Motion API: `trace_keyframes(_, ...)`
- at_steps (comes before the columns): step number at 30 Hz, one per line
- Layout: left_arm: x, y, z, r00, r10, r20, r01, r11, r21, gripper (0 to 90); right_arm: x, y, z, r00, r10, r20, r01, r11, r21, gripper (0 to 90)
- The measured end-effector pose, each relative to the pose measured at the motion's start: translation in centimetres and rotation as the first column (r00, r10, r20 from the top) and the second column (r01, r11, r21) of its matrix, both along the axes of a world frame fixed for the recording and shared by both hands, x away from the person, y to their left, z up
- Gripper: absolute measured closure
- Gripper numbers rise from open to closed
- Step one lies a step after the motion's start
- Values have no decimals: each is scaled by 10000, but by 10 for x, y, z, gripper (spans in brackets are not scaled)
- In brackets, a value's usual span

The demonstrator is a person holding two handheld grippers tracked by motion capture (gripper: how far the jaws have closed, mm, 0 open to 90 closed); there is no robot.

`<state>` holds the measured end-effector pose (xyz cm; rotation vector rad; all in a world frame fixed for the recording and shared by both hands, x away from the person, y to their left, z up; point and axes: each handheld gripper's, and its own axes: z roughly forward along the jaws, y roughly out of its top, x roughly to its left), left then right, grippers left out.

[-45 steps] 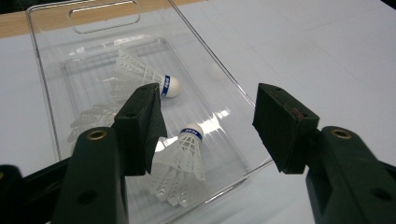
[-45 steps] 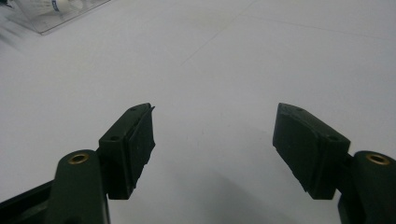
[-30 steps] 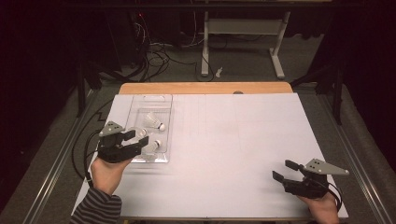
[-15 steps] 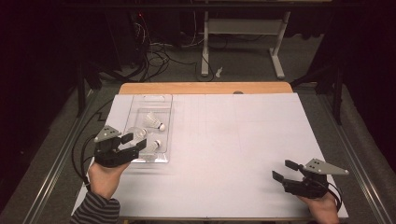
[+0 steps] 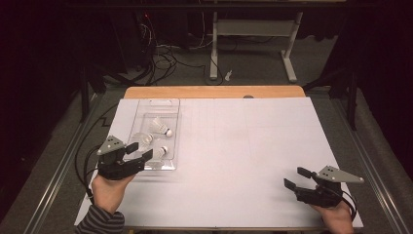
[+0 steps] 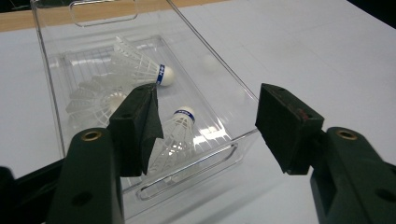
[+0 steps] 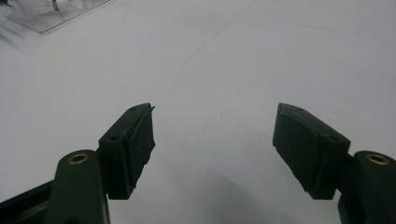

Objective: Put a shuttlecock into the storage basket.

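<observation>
On the white table, seen from the high view, my left gripper sits at the near end of a clear plastic tray, its jaws spread wide and pointing toward the tray. Nothing is caught between them. The tray lies on the left part of the table with its long side running away from me, and three shuttlecocks lie inside it: the far shuttlecock, the middle shuttlecock and the near shuttlecock, the last just beside my jaw tips. My right gripper rests near the table's near right corner, well apart from the tray, jaws also wide and holding nothing.

In the left gripper view, my two black jaws rise from the bottom, wide apart, with the tray's near wall and its handle slot just ahead and between them. The near shuttlecock lies behind that wall, cork with its blue band pointing away, partly hidden by one jaw. The far shuttlecock lies farther in, cork to the right, and the middle shuttlecock's feathers show beside it.

In the right gripper view, my jaws stand wide over bare white tabletop, gripping nothing. A corner of the tray shows at the upper left, far off.
</observation>
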<state>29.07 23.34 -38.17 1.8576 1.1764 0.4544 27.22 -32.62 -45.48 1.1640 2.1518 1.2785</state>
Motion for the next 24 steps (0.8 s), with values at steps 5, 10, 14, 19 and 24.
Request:
trace_keyframes(5,-3,0,-2,10000,-23,28,23,10000,-56,402,0,0,0,10000,-1,-4,1,10000,3,299)
trace_keyframes(10,-5,0,-4,10000,-21,37,21,10000,-92,401,0,0,0,10000,4,-4,-4,10000,2,299)
trace_keyframes(14,-7,1,-6,10000,9,34,-9,9999,-138,400,0,0,0,10000,-2,-1,2,10000,5,299)
trace_keyframes(19,-9,1,-8,10000,12,44,-12,9998,-188,400,0,0,0,10000,0,-1,0,10000,4,299)
trace_keyframes(24,-12,2,-11,10000,69,58,-68,9996,-288,400,0,0,0,10000,-2,-1,2,10000,5,299)
